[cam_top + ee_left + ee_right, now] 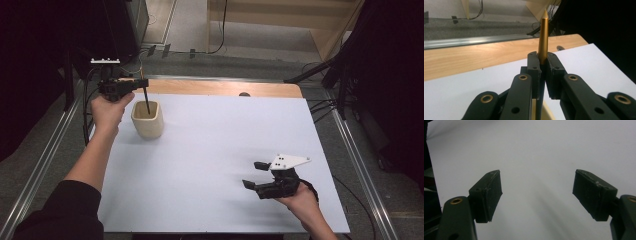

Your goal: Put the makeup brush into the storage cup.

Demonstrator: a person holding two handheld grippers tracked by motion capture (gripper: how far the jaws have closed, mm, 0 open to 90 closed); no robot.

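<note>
The pen's (pixel 146 101) lower end is hidden inside the cup (pixel 148 121). In the left gripper view, the jaws cover its middle.

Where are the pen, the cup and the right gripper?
pen (pixel 543 37), left gripper view, gold barrel above the jaws.
cup (pixel 148 127), high view, front of its cream wall.
right gripper (pixel 254 175), high view, gap between its open fingertips.

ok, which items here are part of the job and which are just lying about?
In the job:
- left gripper, shut on the pen
- pen, gold and black, lower end inside the cup
- cup, beige

Lying about:
- right gripper, open, holding nothing
- white sheet
- small dark thing on the wooden edge
</note>
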